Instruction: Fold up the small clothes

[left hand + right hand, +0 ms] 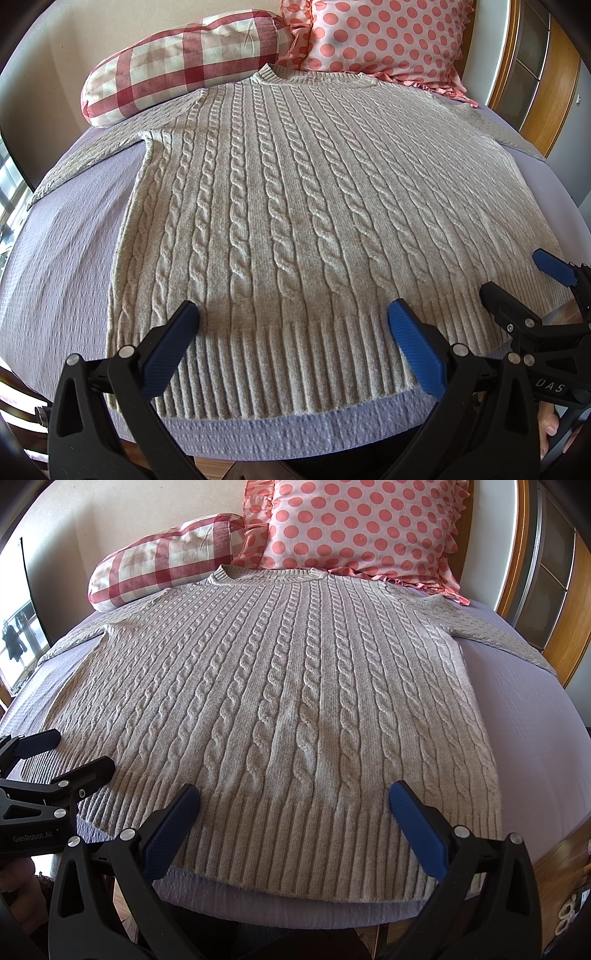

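Observation:
A beige cable-knit sweater (pixel 295 206) lies flat, front up, on a lilac bedspread (pixel 62 266), with its collar at the far end and both sleeves spread out sideways. It also shows in the right wrist view (pixel 280 701). My left gripper (pixel 293 314) is open and empty, hovering above the ribbed hem (pixel 280 365) left of centre. My right gripper (pixel 295 797) is open and empty above the hem's right part (pixel 317 849). Each gripper shows in the other's view: the right one (pixel 517 273) and the left one (pixel 77 753), both with jaws apart.
A red-and-cream checked bolster (pixel 184 59) and a pink polka-dot pillow (pixel 384 37) lie behind the collar. A wooden bed frame (pixel 550 85) runs along the right. The bedspread's near edge (pixel 295 435) drops off just below the hem.

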A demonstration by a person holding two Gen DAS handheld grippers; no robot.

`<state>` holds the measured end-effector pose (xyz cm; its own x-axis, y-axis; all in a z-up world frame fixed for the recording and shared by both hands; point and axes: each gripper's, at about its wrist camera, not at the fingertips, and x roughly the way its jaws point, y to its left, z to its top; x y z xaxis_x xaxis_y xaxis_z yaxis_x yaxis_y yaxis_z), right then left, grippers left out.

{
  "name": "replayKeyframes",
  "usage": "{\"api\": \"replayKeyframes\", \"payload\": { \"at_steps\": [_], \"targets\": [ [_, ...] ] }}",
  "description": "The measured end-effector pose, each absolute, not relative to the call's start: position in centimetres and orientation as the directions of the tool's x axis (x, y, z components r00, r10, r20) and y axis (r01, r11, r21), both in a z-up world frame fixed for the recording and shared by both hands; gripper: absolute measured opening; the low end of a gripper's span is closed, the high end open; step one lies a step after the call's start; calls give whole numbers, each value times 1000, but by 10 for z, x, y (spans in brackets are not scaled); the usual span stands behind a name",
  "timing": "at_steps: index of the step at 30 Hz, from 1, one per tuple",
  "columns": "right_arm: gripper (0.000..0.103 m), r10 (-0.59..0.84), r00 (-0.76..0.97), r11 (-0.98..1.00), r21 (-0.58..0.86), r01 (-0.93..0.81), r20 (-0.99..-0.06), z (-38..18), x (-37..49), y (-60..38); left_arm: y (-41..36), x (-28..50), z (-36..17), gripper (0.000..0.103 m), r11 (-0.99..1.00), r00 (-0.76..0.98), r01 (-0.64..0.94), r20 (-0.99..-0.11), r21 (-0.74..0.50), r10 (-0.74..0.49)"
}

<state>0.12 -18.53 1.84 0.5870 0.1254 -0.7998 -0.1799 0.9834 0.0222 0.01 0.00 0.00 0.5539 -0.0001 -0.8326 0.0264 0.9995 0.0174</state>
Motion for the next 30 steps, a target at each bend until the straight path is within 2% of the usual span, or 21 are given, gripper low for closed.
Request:
{"api": "replayKeyframes", "payload": {
  "at_steps": [10, 15, 20, 24, 25, 26, 28, 30],
  "targets": [
    [102, 129, 592, 982, 22, -185, -796, 19, 0, -186, 0, 0, 0, 101, 999, 554, 27, -833, 18, 0],
    [102, 224, 629, 960, 57, -275, -744, 26, 2, -202, 2, -3, -2, 101, 1000, 579, 21, -815, 19, 3],
    [102, 253, 737, 948, 314, -58, -626, 74, 50, -315, 3, -16, 2, 101, 999, 656, 29, -754, 21, -3],
    [102, 142, 789, 869, 457, 190, -598, 95, 111, -431, 10, -4, 7, 101, 999, 696, 42, -716, -28, -50],
    [98, 117, 786, 839, 484, 248, -606, 92, 126, -458, 15, -2, 13, 101, 998, 715, 38, -696, -50, -62],
    [82, 94, 776, 806, 505, 308, -623, 88, 144, -483, 20, 1, 19, 101, 997, 737, 29, -673, -70, -69],
    [64, 45, 747, 737, 527, 424, -664, 73, 174, -526, 31, 6, 33, 101, 995, 782, 6, -620, -100, -67],
    [56, 12, 720, 648, 554, 523, -694, 54, 197, -566, 42, 11, 46, 101, 991, 829, -13, -556, -131, -62]
  ]
}}
